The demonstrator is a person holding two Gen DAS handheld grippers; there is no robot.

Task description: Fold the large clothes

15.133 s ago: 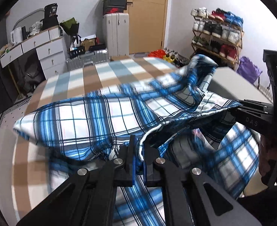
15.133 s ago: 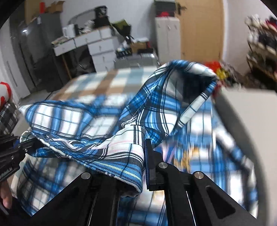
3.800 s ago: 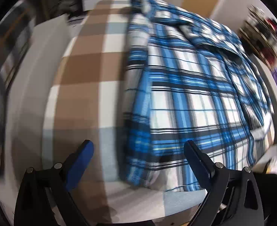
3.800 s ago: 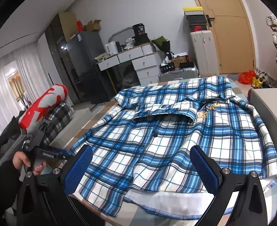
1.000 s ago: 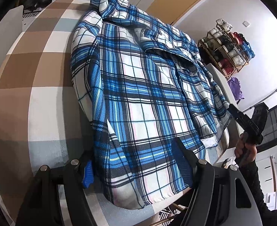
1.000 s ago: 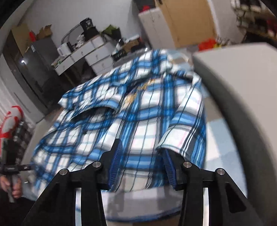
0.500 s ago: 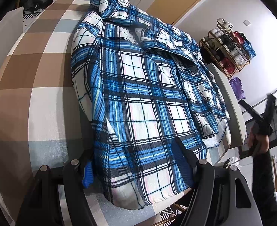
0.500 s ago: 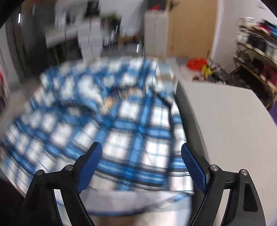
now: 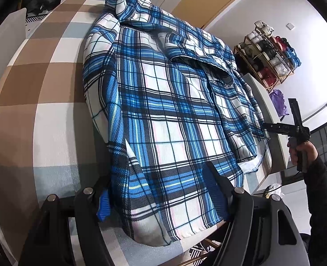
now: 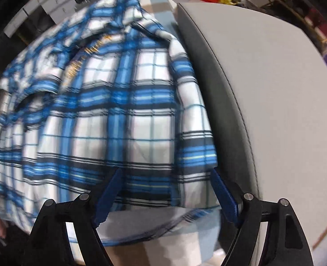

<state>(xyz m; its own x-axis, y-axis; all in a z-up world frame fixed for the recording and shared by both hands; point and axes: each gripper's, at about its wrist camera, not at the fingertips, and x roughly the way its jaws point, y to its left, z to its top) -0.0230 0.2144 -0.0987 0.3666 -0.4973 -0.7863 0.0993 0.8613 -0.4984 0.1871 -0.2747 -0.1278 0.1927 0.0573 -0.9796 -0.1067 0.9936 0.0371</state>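
Both the left gripper [image 9: 161, 190] and right gripper [image 10: 165, 194] straddle the plaid shirt's [image 9: 163, 102] near hem, jaws wide; each should pinch both layers squarely before lifting.

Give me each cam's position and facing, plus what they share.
Left wrist: sits at the shirt's near left hem corner, looks up its length toward the shoe rack; open left gripper straddles the hem; right hand shows too.
Right wrist: sits at the right hem corner, looks along the shirt beside the grey panel; open right gripper over the hem.
Shared: the shirt.
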